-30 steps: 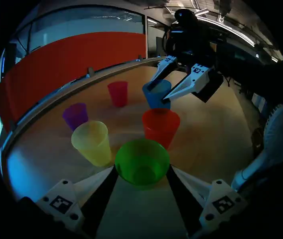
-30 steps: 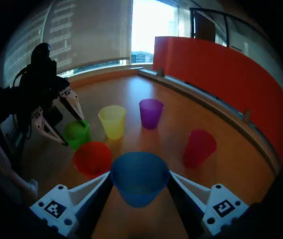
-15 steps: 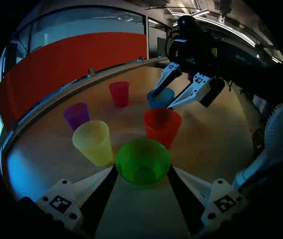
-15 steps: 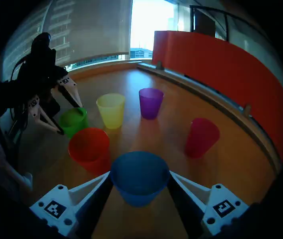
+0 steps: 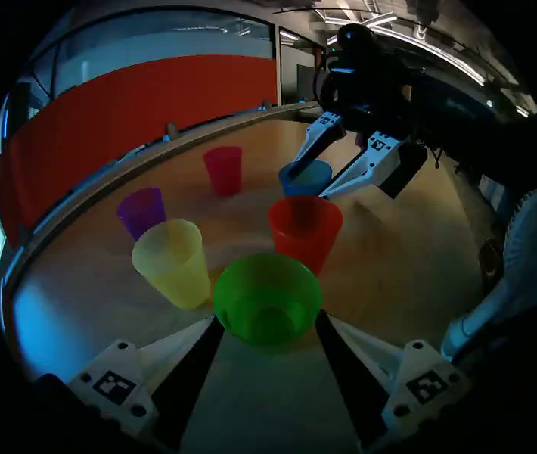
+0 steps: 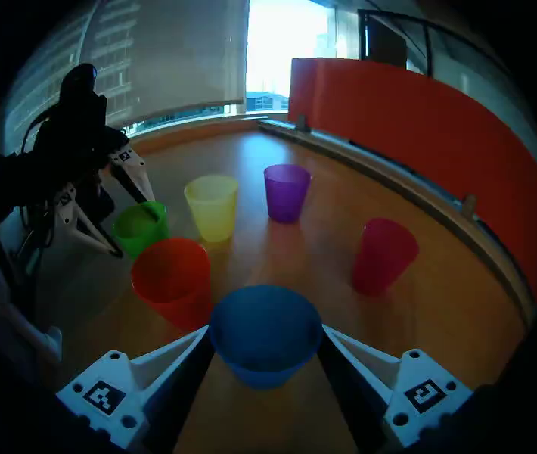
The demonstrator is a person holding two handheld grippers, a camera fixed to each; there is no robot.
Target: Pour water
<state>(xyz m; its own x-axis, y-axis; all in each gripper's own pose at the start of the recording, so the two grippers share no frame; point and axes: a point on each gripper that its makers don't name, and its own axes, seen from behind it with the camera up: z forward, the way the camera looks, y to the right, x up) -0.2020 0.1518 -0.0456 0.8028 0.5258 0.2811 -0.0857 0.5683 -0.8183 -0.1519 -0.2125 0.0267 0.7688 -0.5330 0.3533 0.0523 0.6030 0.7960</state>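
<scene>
My left gripper (image 5: pixel 268 318) is shut on a green cup (image 5: pixel 267 291), held upright over the wooden table (image 5: pixel 405 257). Just beyond it stand a red cup (image 5: pixel 305 231) and a yellow cup (image 5: pixel 172 261), with a purple cup (image 5: pixel 141 212) and a pink cup (image 5: pixel 224 169) farther back. My right gripper (image 6: pixel 265 329) is shut on a blue cup (image 6: pixel 265 344), upright. In the left gripper view that blue cup (image 5: pixel 306 178) sits just behind the red cup. From the right gripper view the red cup (image 6: pixel 172 280) is close on the left, ahead of the green cup (image 6: pixel 140 227). Whether either cup holds water is unclear.
An orange wall panel (image 5: pixel 132 98) and a raised rail (image 6: pixel 420 200) run along the table's far edge. A white fan (image 5: pixel 526 257) stands at the right of the left gripper view. A person's dark sleeve (image 6: pixel 11 189) is behind the left gripper. Bare tabletop (image 6: pixel 321 250) lies between the cups.
The right gripper has carried the blue cup a little lower and closer in behind the red cup. The left gripper with the green cup has barely shifted.
</scene>
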